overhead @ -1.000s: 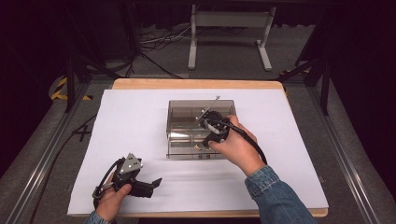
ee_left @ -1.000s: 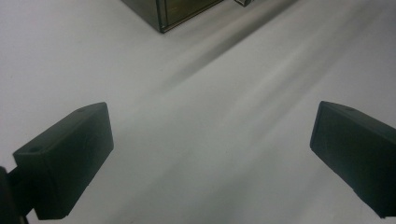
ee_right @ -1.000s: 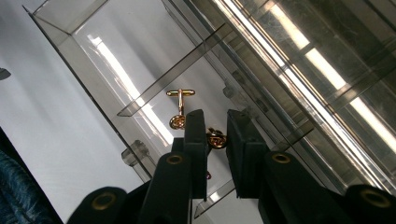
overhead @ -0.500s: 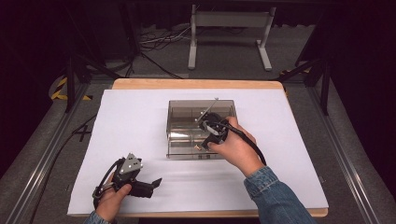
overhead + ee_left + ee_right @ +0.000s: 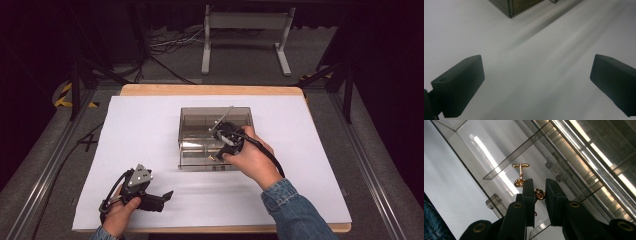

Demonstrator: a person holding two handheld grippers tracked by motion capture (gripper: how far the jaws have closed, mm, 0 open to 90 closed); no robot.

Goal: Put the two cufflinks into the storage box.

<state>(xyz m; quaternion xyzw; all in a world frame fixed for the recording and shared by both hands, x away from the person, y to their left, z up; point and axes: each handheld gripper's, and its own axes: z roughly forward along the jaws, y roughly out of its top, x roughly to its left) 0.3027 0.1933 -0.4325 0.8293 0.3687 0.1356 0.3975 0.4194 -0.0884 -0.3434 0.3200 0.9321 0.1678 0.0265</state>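
High view overlooks; gripper views near clear box (image 5: 215, 137).

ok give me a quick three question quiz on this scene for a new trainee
1. True or false: the left gripper has its jaws spread wide over bare white paper.
2. What sits between the jaws of the right gripper? A) a silver key B) a gold cufflink C) a black cable
3. Where does the second gold cufflink lie?

Key:
1. True; nothing is between the jaws.
2. B; the gold cufflink is pinched between the nearly closed jaws.
3. On the floor of the clear box, just beyond the right gripper's jaws, beside a clear divider.
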